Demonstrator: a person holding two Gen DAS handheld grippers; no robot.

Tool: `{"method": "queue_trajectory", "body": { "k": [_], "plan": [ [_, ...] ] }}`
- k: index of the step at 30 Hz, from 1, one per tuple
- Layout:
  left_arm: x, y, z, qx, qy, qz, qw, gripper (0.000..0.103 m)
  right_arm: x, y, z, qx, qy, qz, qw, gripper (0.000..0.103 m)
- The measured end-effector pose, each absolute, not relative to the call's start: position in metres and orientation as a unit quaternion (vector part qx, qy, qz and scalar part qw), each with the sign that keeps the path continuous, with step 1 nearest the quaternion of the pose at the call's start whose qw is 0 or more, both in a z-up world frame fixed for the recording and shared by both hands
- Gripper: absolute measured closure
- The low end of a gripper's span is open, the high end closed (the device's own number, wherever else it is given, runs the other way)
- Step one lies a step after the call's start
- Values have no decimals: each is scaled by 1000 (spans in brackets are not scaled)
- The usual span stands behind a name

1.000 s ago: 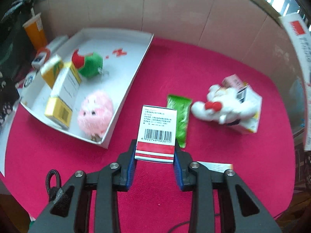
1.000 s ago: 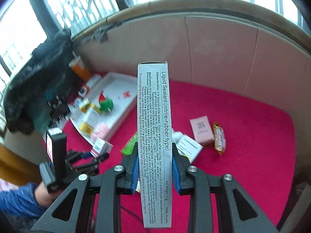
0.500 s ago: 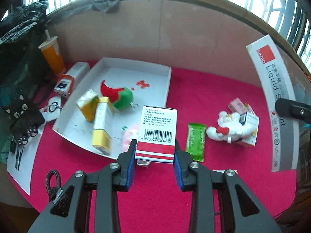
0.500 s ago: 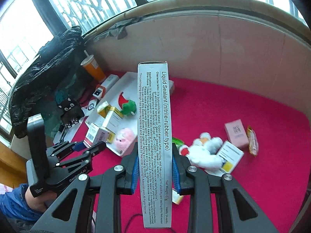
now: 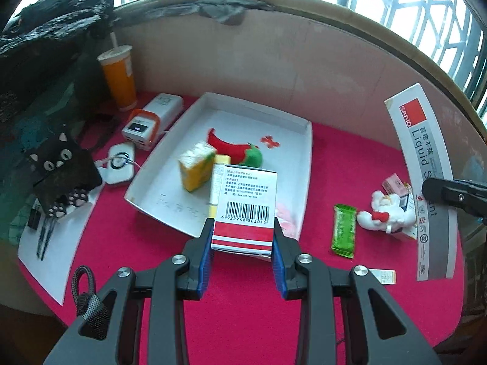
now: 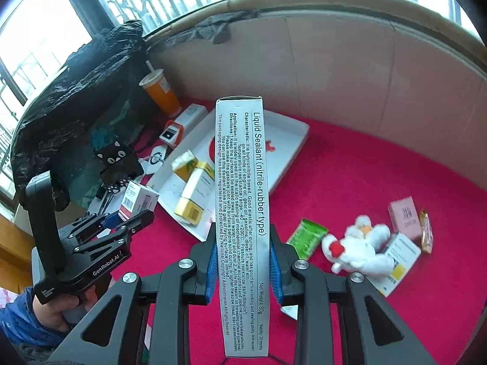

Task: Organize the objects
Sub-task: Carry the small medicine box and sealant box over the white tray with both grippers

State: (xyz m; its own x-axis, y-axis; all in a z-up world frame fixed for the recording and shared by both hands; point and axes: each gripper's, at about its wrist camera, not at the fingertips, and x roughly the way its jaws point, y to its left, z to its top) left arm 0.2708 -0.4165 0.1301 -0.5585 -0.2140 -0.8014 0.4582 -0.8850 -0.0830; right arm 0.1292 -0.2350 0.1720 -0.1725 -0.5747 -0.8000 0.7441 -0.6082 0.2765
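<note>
My left gripper (image 5: 243, 237) is shut on a small red and white medicine box (image 5: 248, 206) with a barcode, held above the near edge of the white tray (image 5: 307, 140). In the right wrist view that same box (image 6: 138, 199) and left gripper (image 6: 127, 223) show at the left. My right gripper (image 6: 242, 255) is shut on a long grey liquid sealant box (image 6: 242, 213), also seen at the right edge of the left wrist view as the sealant box (image 5: 426, 176). The tray holds yellow boxes (image 5: 196, 168), a red and green plush (image 5: 240, 152) and a pink plush (image 5: 286, 216).
On the red cloth lie a green packet (image 5: 344, 231), a white plush (image 6: 359, 249), a white and yellow box (image 6: 395, 267), a pink box (image 6: 404, 216) and a snack bar (image 6: 425, 234). An orange cup (image 5: 118, 79), a power bank (image 5: 152, 120) and a black pouch (image 5: 61, 167) stand left of the tray.
Both grippers have pulled back and left with their boxes still held. The tray and table now sit further off, and the sealant box has come into the left wrist view.
</note>
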Motion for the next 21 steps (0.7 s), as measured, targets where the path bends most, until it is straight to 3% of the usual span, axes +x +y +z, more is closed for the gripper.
{"method": "queue_trajectory", "body": {
  "k": [21],
  "plan": [
    [273, -471, 144, 404, 148, -880, 200, 71, 119, -266, 166, 502, 60, -758, 412, 73]
  ]
}}
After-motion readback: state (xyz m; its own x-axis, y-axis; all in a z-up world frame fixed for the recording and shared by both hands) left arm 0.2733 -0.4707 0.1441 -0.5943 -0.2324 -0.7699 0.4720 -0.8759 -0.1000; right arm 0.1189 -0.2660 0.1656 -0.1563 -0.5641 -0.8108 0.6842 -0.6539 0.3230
